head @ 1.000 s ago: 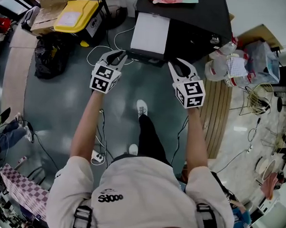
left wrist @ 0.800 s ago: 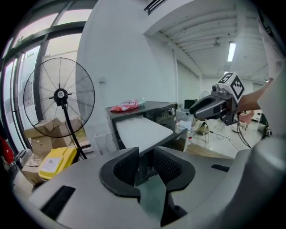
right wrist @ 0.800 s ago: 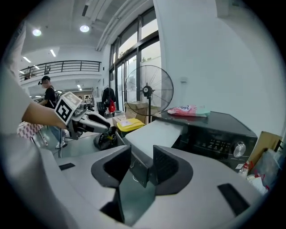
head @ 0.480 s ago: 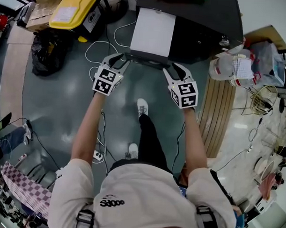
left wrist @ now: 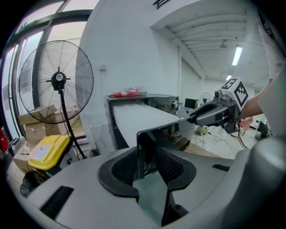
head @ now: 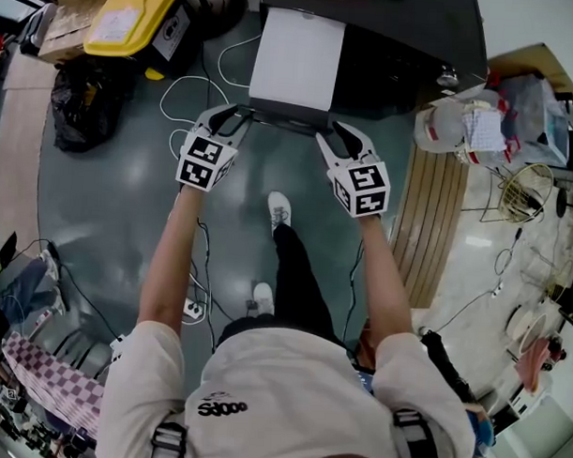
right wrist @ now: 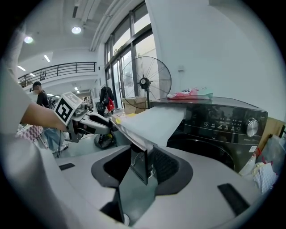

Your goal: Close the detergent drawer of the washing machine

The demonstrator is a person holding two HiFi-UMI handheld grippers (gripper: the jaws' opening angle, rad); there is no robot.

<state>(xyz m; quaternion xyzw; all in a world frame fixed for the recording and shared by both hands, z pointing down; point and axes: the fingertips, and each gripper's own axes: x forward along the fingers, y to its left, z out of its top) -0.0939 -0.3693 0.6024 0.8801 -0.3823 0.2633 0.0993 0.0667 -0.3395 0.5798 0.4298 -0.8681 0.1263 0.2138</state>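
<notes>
The black washing machine point(head: 406, 40) has its detergent drawer point(head: 297, 59) pulled far out, white on top with a dark glossy front panel point(left wrist: 165, 134). My left gripper point(head: 232, 116) is at the panel's left corner. That corner pokes between its jaws, which are closing, and a gap shows beside the left pad point(left wrist: 123, 167). My right gripper point(head: 333, 133) is at the panel's right corner. The panel's edge point(right wrist: 140, 163) stands between its open jaws without touching the pads. Each gripper view shows the other gripper across the drawer: the right gripper point(left wrist: 196, 117) and the left gripper point(right wrist: 109, 126).
A pedestal fan point(left wrist: 56, 82) and a yellow box point(head: 130, 16) stand left of the machine, with a black bag point(head: 80, 99) and loose cables point(head: 192, 98) on the floor. Plastic bags point(head: 459, 126) lie at the right. A red packet point(right wrist: 190, 94) lies on the machine.
Both grippers have sunk and settled at the drawer's front corners, and their jaws stand wider than before. The drawer looks as far out as it was.
</notes>
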